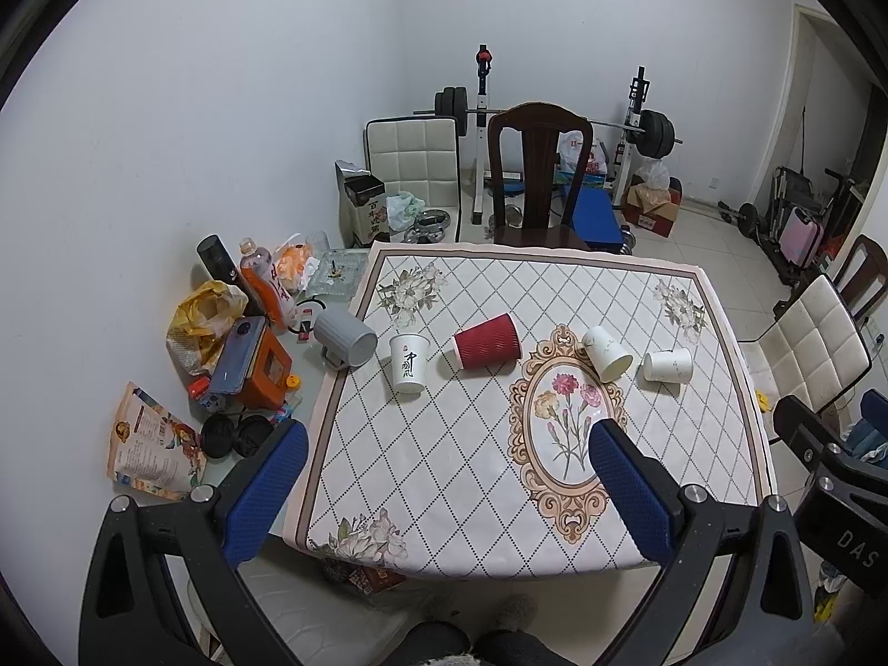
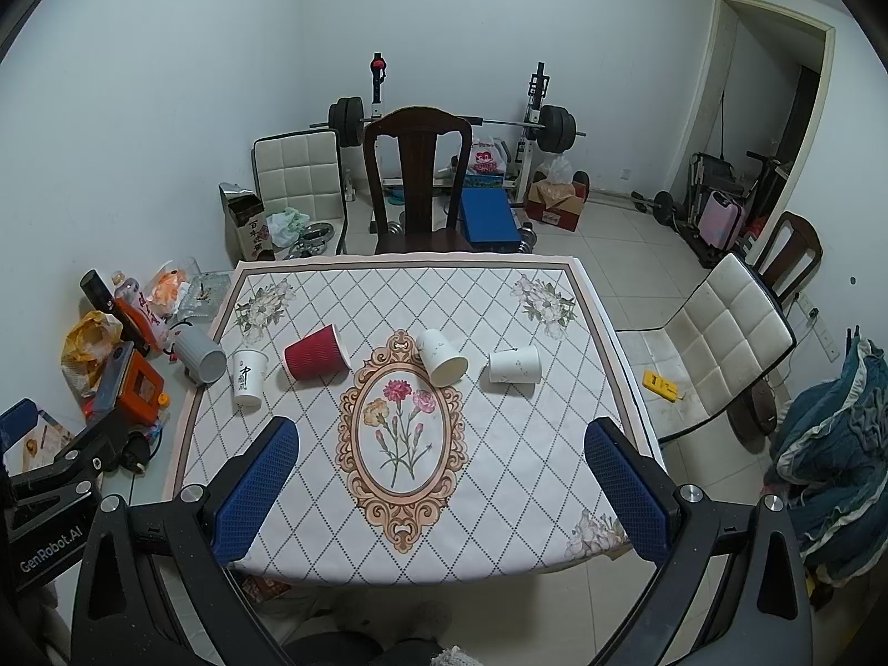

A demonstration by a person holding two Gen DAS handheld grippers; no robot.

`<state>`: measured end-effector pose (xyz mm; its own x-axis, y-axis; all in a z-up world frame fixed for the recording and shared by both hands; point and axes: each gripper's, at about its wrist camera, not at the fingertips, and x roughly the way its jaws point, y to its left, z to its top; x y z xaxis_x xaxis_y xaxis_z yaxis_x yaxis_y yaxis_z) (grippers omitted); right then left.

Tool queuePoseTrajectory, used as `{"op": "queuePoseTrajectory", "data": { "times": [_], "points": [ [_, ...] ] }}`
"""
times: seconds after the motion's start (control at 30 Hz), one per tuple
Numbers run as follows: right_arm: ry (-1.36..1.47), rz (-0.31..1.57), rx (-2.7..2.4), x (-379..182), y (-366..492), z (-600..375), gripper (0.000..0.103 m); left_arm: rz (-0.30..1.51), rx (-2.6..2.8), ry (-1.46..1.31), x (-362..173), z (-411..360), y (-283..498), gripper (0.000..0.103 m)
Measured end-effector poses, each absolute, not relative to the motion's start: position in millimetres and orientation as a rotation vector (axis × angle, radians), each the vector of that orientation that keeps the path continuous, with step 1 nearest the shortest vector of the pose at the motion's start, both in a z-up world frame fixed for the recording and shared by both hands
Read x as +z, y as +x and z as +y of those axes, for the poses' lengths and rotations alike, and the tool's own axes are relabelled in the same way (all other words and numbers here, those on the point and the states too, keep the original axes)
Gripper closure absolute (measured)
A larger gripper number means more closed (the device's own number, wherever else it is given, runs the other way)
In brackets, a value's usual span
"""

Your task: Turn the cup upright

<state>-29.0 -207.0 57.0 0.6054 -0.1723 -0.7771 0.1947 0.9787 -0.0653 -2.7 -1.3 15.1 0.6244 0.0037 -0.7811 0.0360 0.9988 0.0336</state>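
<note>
While held above the near table edge: left gripper (image 1: pixel 449 491), jaws spread wide, empty; right gripper (image 2: pixel 441 491), jaws likewise wide, empty. Across mid-frame on patterned tablecloth (image 2: pixel 499 477), one row: grey mug (image 1: pixel 345 340) on its side at left edge; white printed cup (image 1: pixel 409 362) upright; red ribbed cup (image 1: pixel 487 342) on its side; two white cups (image 1: pixel 606 353) (image 1: pixel 668 364) tipped over, right of centre. Dark wooden chair (image 2: pixel 417 177) beyond, upper centre.

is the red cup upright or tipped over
Tipped over. The red cup lies on its side on the tablecloth, its ribbed wall resting on the cloth and its mouth facing sideways, not up.
</note>
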Motion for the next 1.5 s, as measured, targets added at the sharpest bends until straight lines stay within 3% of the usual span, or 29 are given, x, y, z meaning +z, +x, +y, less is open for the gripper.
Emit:
{"op": "queuePoseTrajectory", "data": {
  "times": [1.2,1.5],
  "points": [
    [0.046,0.911,-0.191,70,-26,-213,0.000,0.906,0.022,0.028,10,-13,-1,0.000],
    [0.072,1.040,-0.160,-15,21,-234,0.000,1.025,0.145,0.029,-65,3,42,0.000]
  ]
}}
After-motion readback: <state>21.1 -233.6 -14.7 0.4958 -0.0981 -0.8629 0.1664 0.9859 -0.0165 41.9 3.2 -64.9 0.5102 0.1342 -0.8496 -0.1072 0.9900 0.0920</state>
